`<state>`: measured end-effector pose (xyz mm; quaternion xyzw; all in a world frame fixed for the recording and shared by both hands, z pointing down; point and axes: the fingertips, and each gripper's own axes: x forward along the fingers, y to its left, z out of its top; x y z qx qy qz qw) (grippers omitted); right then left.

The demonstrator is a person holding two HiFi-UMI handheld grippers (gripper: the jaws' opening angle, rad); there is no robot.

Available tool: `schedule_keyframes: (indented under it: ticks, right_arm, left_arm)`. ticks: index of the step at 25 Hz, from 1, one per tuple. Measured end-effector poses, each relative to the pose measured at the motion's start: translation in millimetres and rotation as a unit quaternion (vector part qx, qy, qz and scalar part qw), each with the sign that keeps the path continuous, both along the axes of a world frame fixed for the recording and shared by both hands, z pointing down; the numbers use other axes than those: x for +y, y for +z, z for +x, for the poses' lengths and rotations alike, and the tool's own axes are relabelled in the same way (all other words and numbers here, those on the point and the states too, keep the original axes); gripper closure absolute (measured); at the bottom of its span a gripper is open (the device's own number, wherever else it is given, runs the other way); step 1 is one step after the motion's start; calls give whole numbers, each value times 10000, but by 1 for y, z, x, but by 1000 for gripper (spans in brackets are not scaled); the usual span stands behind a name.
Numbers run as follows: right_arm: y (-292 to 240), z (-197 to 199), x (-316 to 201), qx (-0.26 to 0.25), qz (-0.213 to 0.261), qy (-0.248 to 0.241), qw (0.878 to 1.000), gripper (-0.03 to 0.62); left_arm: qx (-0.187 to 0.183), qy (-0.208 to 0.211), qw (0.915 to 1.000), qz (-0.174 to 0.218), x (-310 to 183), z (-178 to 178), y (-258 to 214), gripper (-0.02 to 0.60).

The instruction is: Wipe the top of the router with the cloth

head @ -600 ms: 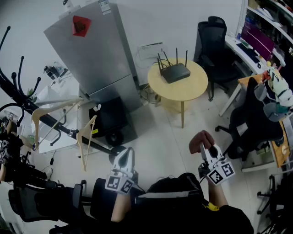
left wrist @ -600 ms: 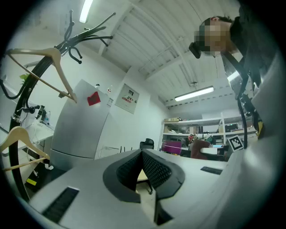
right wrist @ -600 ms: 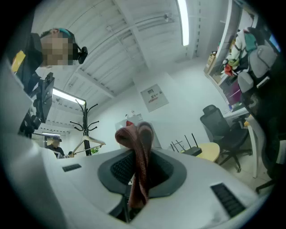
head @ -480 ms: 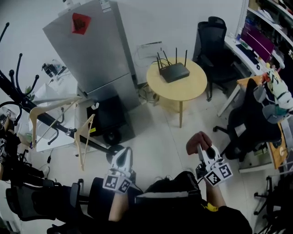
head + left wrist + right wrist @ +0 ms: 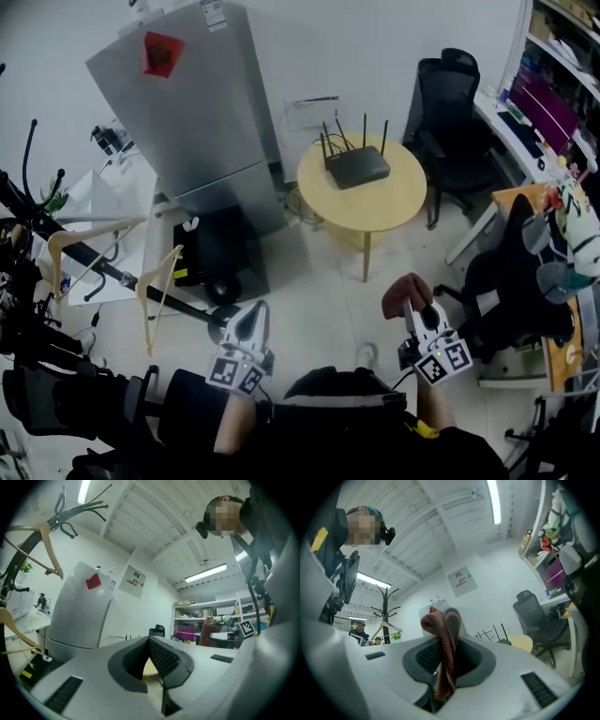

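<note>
The black router (image 5: 356, 168) with several upright antennas sits on the round yellow table (image 5: 375, 201), well ahead of me across the floor. Both grippers are held low and close to my body, far from the table. My right gripper (image 5: 419, 317) is shut on a reddish-brown cloth (image 5: 407, 291); in the right gripper view the cloth (image 5: 444, 626) bunches above the jaws and hangs down between them (image 5: 446, 654). My left gripper (image 5: 249, 327) is shut and holds nothing. In the left gripper view (image 5: 149, 642) a sliver of the table (image 5: 150, 668) shows below its tips.
A grey refrigerator (image 5: 200, 112) stands left of the table. A black coat rack with wooden hangers (image 5: 150, 281) leans at the left. Black office chairs (image 5: 453, 105) (image 5: 511, 274) and a cluttered desk (image 5: 544, 103) line the right side.
The head view has shifted slightly: the table and router sit a little lower and the coat rack further left. Both grippers keep their pose, and the cloth stays in the right one.
</note>
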<state>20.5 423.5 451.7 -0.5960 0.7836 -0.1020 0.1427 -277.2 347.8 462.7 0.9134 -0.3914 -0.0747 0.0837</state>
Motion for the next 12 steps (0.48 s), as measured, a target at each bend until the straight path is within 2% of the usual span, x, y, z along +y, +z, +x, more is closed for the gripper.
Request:
schedule_keyframes:
  ticks: [4,8,12]
  right_arm:
    - [-7,42,-36,-27,118,-254,9996,531]
    - [-12,75,-63,32,163,-588,9981,531]
    - [-9,107,-74,414,80,-679,9968,531]
  left_arm:
    - [-45,-201,9997,96,-21,44,-7,588]
    - [59,-311,9994,126,-41,92,-14,588]
    - [-17,-389,9992,102,-51,129,-11,588]
